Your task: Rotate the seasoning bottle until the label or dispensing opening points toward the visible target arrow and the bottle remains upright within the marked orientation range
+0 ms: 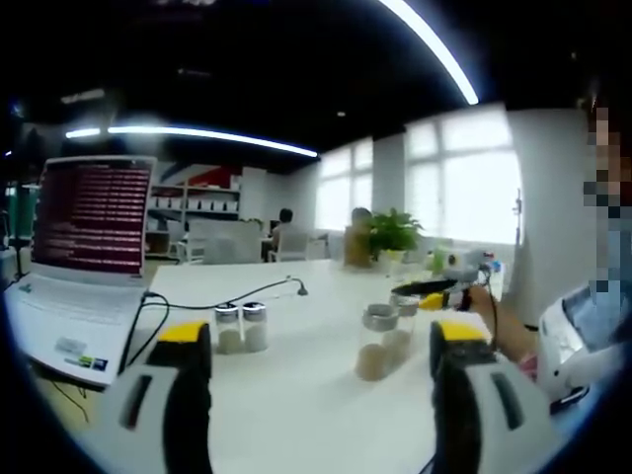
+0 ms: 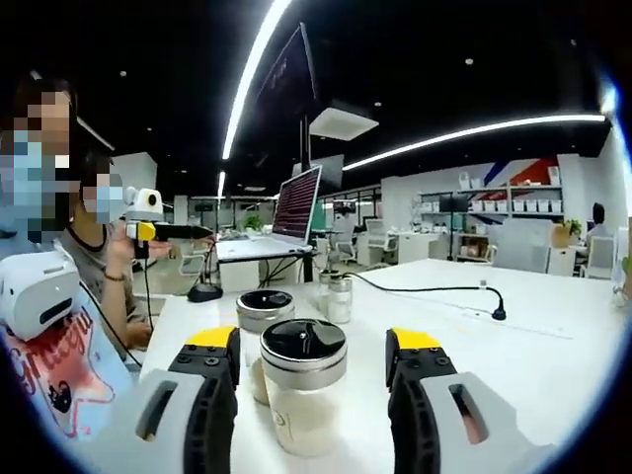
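A seasoning jar [image 2: 301, 390] with pale powder and a black lid stands upright on the white table [image 2: 553, 346], between the jaws of my right gripper [image 2: 311, 346]. The jaws are open, with a gap on each side of the jar. A second jar [image 2: 259, 314] stands just behind it. In the left gripper view the two jars [image 1: 380, 344] stand right of centre, and the right gripper [image 1: 439, 294] reaches in beside them from a person's hand. My left gripper [image 1: 321, 341] is open and holds nothing. It also appears raised off the table as the left gripper [image 2: 168, 232].
Two small shakers [image 1: 242, 328] stand mid-table, near a black cable [image 1: 227, 301]. An open laptop [image 1: 84, 267] sits at the left edge. A potted plant [image 1: 395, 232] stands at the table's far end. A person [image 2: 59, 296] wearing a white headset sits at the table's side.
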Available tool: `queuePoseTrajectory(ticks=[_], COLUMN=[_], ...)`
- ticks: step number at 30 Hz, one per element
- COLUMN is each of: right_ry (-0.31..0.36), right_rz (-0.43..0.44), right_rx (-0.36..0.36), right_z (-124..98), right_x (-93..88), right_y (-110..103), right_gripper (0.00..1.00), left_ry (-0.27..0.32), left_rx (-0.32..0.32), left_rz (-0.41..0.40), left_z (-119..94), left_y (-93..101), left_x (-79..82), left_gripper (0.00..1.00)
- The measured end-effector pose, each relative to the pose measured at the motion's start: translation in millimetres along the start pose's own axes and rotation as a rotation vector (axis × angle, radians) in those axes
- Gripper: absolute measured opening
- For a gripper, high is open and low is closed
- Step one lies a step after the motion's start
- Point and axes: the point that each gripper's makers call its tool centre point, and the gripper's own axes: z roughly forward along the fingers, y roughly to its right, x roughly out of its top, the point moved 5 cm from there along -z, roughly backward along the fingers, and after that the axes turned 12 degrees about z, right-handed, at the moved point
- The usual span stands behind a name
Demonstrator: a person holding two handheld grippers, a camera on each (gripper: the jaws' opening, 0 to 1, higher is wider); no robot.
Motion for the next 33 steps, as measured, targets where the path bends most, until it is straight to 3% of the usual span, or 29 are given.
queuePoseTrajectory(ticks=[3,7,10,33], right_ry=[-0.003,-0.025,-0.019,-0.01], right_rz=[0.02,0.032,0.059,0.056], right_rx=[0.015,0.017,0.057,-0.002], right_z=[2.6,2.5,2.8,2.2], right_x=[-1.5,-6.3,-8.4,-8.8], right_y=[2.2,7.2,3.0,-1.0], right_gripper=[0.47,0.44,0.37,0.36], left_ry=[0.008,0.004,0.005,0.019], left_rx=[0.0,0.011,0.017,0.015], left_rz=[-0.007,-0.007,-0.01,-0.014], left_z=[-0.4,-0.8,0.2,0.9], left_y=[-0.3,-0.9,-1.6,-1.0], left_x=[0.7,-0.1,-0.2,0.8], left_gripper=[0.97,0.97,0.97,0.97])
